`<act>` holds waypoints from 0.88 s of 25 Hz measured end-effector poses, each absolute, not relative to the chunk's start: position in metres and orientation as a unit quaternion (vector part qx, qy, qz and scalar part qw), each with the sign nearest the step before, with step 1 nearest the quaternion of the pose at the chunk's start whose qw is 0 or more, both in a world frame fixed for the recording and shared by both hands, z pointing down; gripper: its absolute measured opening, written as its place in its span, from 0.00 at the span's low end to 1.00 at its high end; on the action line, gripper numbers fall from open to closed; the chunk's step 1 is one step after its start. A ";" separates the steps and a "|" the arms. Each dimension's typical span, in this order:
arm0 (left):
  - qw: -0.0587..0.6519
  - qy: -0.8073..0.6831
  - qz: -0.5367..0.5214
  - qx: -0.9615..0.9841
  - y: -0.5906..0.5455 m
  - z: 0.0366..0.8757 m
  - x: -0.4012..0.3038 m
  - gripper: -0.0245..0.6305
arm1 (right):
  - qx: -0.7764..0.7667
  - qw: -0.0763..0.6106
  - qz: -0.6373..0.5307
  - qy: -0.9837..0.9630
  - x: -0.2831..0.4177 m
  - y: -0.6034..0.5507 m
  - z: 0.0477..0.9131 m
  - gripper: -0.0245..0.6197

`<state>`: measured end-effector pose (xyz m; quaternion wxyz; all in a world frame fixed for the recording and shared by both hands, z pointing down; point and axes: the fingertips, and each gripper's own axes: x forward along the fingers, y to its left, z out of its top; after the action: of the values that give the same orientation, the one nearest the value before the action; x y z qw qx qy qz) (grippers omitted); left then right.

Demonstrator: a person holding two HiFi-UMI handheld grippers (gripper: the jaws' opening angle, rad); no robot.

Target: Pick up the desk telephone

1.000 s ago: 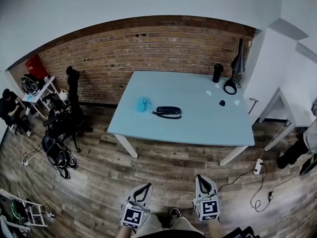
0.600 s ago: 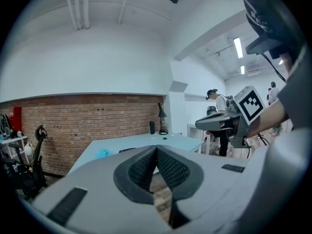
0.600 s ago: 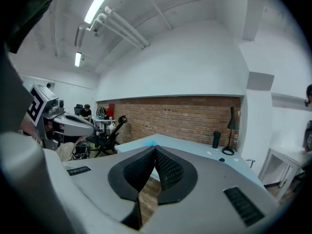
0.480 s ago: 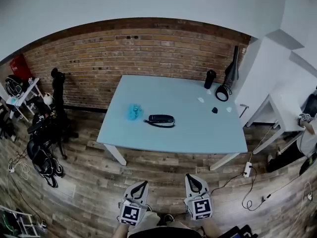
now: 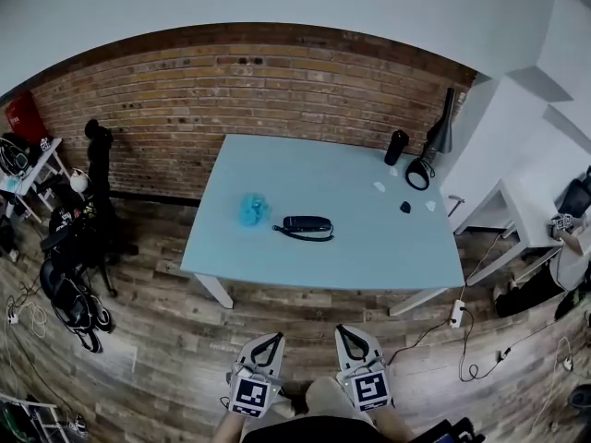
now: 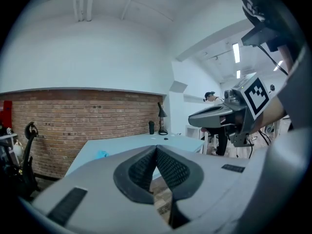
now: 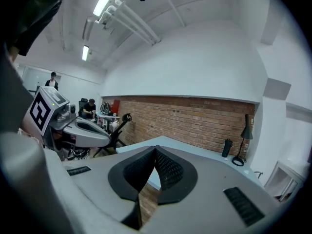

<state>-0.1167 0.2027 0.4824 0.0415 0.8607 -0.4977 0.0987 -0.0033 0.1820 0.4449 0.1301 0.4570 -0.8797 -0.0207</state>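
- Desk telephone [image 5: 307, 223], a dark oblong unit with a thin black cord looped along its near side, is out of our reach. Nearest to us, our left gripper [image 5: 273, 338] and right gripper [image 5: 343, 329] are held side by side, low in front. Each has its jaws pressed together, with nothing between them.
- Compared with a second ago, the table sits slightly larger and lower in the head view, and the two grippers have drawn closer together. We read this as walking up to the table. The pickup itself has not begun, and we judge a gripper must open before it can take the telephone.
- Next comes the wood-plank floor [image 5: 185, 340], which is bare on our line. A white power strip [image 5: 454, 314] with trailing cable lies to the right and black bags [image 5: 69, 293] to the left, both off our path.
- Beyond it stands the pale blue rectangular table [image 5: 277, 266]. The telephone lies flat at about mid-depth, a little left of centre, with bare tabletop on its near side.
- Just left of the telephone, apart from it, is a crumpled bright blue thing [image 5: 251, 210] that a wide approach might brush.
- At the far right are a small dark item [image 5: 404, 207], a black cylindrical bottle [image 5: 397, 147] and a black desk lamp [image 5: 441, 123], all well apart from the telephone.
- Farthest is the red brick wall [image 5: 231, 90].
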 end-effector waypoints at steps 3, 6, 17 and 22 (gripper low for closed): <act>0.056 -0.505 0.099 0.856 0.189 0.490 -0.119 0.07 | 0.454 0.129 -0.026 -0.881 0.001 0.162 0.448 0.08; 0.060 -0.514 0.111 0.848 0.166 0.493 -0.118 0.07 | 0.448 0.123 -0.021 -0.885 0.001 0.134 0.450 0.08; 0.062 -0.517 0.168 0.837 0.091 0.507 -0.074 0.07 | 0.428 0.095 0.047 -0.898 0.037 0.030 0.489 0.08; 0.067 -0.532 0.173 0.826 0.080 0.515 -0.061 0.07 | 0.409 0.107 0.061 -0.904 0.040 0.000 0.505 0.08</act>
<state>-0.0614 0.0797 0.5147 0.0675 0.8264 -0.5316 0.1730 0.0396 -0.0002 0.5053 0.1067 0.4087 -0.9044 0.0607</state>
